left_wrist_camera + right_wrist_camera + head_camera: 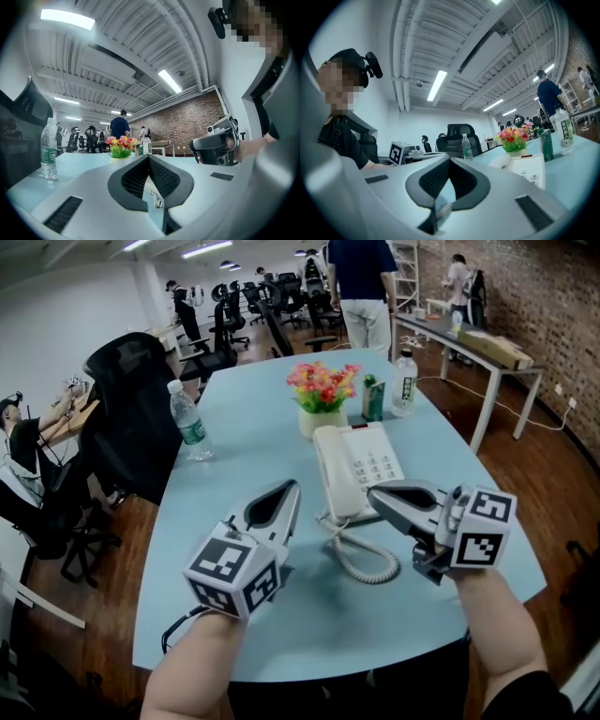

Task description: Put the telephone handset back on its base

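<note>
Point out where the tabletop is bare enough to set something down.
Bare: the table between water bottle and telephone, plus its near edge. Crowded: flowers, carton, tall bottle behind the telephone; coiled cord, left gripper and right gripper before it.

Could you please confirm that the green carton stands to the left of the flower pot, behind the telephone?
Not quite: the head view shows the green carton standing to the right of the flower pot, behind the telephone.
</note>
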Demonstrator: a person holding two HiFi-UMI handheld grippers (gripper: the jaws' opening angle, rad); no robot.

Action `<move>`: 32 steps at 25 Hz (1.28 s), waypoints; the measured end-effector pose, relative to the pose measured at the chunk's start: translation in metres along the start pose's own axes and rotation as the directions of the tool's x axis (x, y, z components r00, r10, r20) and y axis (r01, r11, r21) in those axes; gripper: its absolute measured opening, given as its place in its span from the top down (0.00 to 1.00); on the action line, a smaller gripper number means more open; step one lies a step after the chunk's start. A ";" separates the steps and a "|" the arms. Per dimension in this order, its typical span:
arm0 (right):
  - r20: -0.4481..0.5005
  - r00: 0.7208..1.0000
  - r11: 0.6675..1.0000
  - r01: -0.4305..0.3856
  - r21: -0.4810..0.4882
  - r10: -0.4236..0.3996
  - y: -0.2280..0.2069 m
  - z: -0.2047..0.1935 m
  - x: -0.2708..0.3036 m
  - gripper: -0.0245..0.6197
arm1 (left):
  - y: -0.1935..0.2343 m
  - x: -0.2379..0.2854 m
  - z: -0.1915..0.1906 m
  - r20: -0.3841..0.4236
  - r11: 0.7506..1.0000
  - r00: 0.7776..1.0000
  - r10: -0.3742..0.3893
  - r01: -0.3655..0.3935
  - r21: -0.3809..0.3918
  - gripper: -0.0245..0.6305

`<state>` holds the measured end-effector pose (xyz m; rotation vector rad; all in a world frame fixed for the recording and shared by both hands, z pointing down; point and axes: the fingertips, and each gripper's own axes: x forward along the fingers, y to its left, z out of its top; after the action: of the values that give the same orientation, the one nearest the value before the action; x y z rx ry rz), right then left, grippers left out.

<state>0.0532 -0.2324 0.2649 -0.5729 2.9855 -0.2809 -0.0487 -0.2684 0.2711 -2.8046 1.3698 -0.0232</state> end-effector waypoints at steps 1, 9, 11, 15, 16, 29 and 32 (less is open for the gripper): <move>0.000 1.000 1.000 0.003 0.000 -0.003 -0.002 0.000 0.000 0.96 | 0.000 0.000 0.002 0.006 1.000 1.000 0.004 -0.004 0.006 0.97; 0.013 0.999 0.999 0.035 0.032 -0.035 -0.018 0.001 -0.007 0.96 | 0.009 0.001 0.005 0.011 0.999 0.999 0.040 -0.040 0.001 0.97; 0.004 1.000 0.999 0.031 0.027 -0.031 -0.016 -0.001 -0.005 0.96 | 0.008 0.002 0.001 -0.004 0.999 0.999 0.032 -0.032 -0.002 0.97; -0.011 1.000 1.000 0.026 0.017 -0.026 -0.013 -0.005 -0.002 0.96 | 0.002 0.003 -0.005 -0.022 1.000 1.000 0.012 -0.012 0.002 0.97; -0.010 1.000 0.999 0.028 0.018 -0.028 -0.013 -0.005 -0.003 0.96 | 0.001 0.003 -0.006 -0.023 1.000 1.000 0.009 -0.009 0.002 0.97; -0.039 0.998 0.998 0.057 0.028 -0.056 -0.018 -0.013 0.001 0.95 | 0.001 0.004 -0.010 -0.031 1.000 0.999 -0.005 0.005 -0.005 0.97; -0.029 0.998 0.998 0.056 0.030 -0.056 -0.019 -0.011 -0.001 0.95 | 0.001 0.004 -0.011 -0.035 1.000 0.999 -0.006 0.006 -0.006 0.97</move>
<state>0.0591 -0.2474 0.2790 -0.6555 2.9898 -0.3420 -0.0472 -0.2727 0.2821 -2.8265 1.3709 -0.0687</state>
